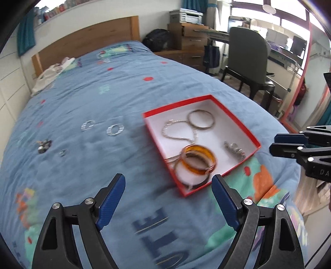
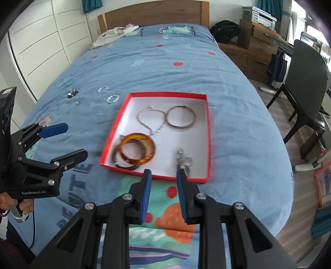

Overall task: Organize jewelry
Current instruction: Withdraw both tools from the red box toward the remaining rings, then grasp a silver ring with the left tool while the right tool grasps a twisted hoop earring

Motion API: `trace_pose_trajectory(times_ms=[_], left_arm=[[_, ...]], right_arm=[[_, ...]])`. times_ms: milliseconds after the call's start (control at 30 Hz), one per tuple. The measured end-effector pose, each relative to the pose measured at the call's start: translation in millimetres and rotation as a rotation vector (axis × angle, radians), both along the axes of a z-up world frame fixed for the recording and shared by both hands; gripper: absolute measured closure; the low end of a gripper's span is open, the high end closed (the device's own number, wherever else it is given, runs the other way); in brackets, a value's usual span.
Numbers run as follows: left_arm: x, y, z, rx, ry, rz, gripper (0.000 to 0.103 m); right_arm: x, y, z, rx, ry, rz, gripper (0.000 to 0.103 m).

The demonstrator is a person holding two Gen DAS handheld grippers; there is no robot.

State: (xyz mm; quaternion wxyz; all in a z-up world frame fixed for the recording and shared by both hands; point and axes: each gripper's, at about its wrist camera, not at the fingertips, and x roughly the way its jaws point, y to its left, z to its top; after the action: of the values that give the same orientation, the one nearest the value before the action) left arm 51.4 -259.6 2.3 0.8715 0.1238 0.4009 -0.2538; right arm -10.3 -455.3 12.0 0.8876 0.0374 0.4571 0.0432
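A red-rimmed white tray (image 1: pixel 238 119) (image 2: pixel 209 132) lies on the blue bedspread. In it are an amber bangle (image 1: pixel 198 159) (image 2: pixel 137 149) on darker bangles, a silver chain (image 1: pixel 175 130) (image 2: pixel 151 120), a thin metal bangle (image 1: pixel 201 119) (image 2: pixel 181 117) and a sparkly piece (image 1: pixel 234 150) (image 2: pixel 183 160). A small dark jewelry piece (image 1: pixel 43 144) (image 2: pixel 72 93) and a tiny ring (image 1: pixel 62 153) (image 2: pixel 78 102) lie loose on the bed to the left. My left gripper (image 1: pixel 168 184) (image 2: pixel 72 140) is open and empty, just before the tray's near corner. My right gripper (image 2: pixel 163 172) (image 1: pixel 275 142) is open and empty at the tray's near edge.
The bed's wooden headboard (image 2: pixel 153 14) and a white cloth (image 2: pixel 111 35) are at the far end. A dark chair (image 2: pixel 306 82), a desk and wooden drawers (image 2: pixel 258 41) stand right of the bed. White wardrobe doors (image 2: pixel 41 41) are on the left.
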Motion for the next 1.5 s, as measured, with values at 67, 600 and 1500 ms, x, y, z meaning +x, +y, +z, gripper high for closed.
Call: trace_pose_trajectory(times_ms=[67,600,1500], left_arm=[[-2,20,4,0.001,-0.009,0.028,0.019],[-1,189,23,-0.028,-0.058,0.302,0.013],[178,213,-59,-0.092,0.039,0.444,0.01]], right_arm=[[-2,13,6,0.013,-0.017,0.006,0.079],[34,122,36,0.065,-0.111,0.101,0.063],[226,171,-63,0.092,-0.009,0.028,0.055]])
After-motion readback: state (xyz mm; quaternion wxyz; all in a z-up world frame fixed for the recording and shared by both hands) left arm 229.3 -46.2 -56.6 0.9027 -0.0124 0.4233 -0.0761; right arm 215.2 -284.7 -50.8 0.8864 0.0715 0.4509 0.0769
